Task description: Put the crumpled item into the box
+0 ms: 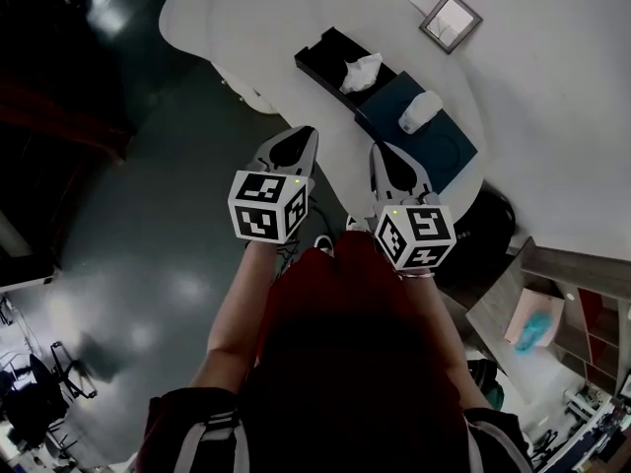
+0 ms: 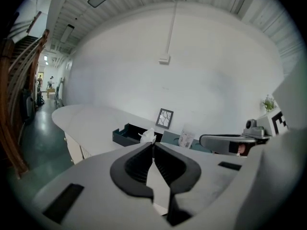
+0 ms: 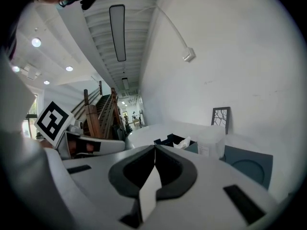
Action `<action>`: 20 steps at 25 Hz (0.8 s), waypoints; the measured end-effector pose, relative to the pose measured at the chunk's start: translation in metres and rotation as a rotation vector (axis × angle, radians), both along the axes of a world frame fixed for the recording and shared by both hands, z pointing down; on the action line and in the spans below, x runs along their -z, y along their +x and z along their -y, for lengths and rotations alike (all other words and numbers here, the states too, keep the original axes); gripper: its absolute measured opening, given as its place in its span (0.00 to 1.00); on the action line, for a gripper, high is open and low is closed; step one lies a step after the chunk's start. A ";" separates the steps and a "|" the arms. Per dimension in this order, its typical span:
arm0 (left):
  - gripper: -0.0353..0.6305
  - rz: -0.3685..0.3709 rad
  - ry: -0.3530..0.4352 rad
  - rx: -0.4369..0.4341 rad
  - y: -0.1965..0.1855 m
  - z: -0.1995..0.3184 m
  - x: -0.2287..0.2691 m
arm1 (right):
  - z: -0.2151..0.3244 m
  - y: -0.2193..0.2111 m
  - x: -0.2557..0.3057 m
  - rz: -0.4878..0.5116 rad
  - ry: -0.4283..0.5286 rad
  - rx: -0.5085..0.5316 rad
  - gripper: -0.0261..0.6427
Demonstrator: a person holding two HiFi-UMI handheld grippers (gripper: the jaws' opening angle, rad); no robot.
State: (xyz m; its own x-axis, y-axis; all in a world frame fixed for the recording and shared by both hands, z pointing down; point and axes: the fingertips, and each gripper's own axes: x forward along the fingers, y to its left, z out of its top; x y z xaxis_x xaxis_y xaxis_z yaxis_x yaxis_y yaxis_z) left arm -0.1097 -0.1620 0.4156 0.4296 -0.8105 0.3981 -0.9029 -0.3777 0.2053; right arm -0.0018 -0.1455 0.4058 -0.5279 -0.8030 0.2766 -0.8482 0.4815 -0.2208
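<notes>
From the head: left gripper (image 1: pixel 306 132) and right gripper (image 1: pixel 379 150) side by side, near the white table (image 1: pixel 227 18). Crumpled item (image 1: pixel 361 71) sitting in the black box (image 1: pixel 317 59) there.

Left gripper view: jaws pinched together, nothing between.

Right gripper view: jaws pinched together too, nothing between.

No words, numbers or brand names legible anywhere. Only black-and-white square patterns, without letters, on the marker cube (image 1: pixel 268 205) of the left gripper (image 1: pixel 304 136) and on that of the right gripper (image 1: pixel 383 154). Dark print on the label of the clear cup (image 2: pixel 185 139), too small to read.
</notes>
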 end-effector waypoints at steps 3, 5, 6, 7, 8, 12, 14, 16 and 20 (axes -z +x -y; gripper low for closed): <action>0.10 0.012 0.014 0.006 -0.005 -0.008 0.003 | -0.003 -0.001 0.000 0.005 -0.008 -0.007 0.06; 0.10 0.014 0.021 0.006 -0.007 -0.013 0.004 | -0.005 -0.002 0.000 0.006 -0.010 -0.009 0.06; 0.10 0.013 0.022 0.005 -0.007 -0.015 0.003 | -0.005 -0.002 0.000 0.009 -0.011 -0.011 0.06; 0.10 0.010 0.022 0.005 -0.007 -0.018 0.002 | -0.006 -0.001 0.001 0.010 -0.011 -0.012 0.06; 0.10 0.007 0.021 0.006 -0.007 -0.020 0.001 | -0.007 -0.001 0.001 0.009 -0.011 -0.014 0.06; 0.10 0.001 0.022 0.005 -0.008 -0.028 0.000 | -0.010 0.000 0.003 -0.002 -0.004 -0.023 0.06; 0.10 0.000 0.021 0.007 -0.010 -0.032 0.000 | -0.012 -0.001 0.003 -0.006 -0.003 -0.024 0.06; 0.10 -0.003 0.022 0.008 -0.009 -0.035 0.000 | -0.014 0.000 0.003 -0.016 0.001 -0.022 0.06; 0.10 -0.006 0.026 0.005 -0.009 -0.039 0.001 | -0.018 -0.001 0.002 -0.031 0.005 -0.021 0.06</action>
State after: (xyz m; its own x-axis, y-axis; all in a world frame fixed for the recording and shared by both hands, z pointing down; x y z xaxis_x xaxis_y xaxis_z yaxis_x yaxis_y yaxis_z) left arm -0.1183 -0.1227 0.4151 0.4279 -0.8229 0.3738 -0.9035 -0.3785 0.2010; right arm -0.0033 -0.1272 0.4035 -0.5018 -0.8153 0.2889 -0.8647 0.4644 -0.1916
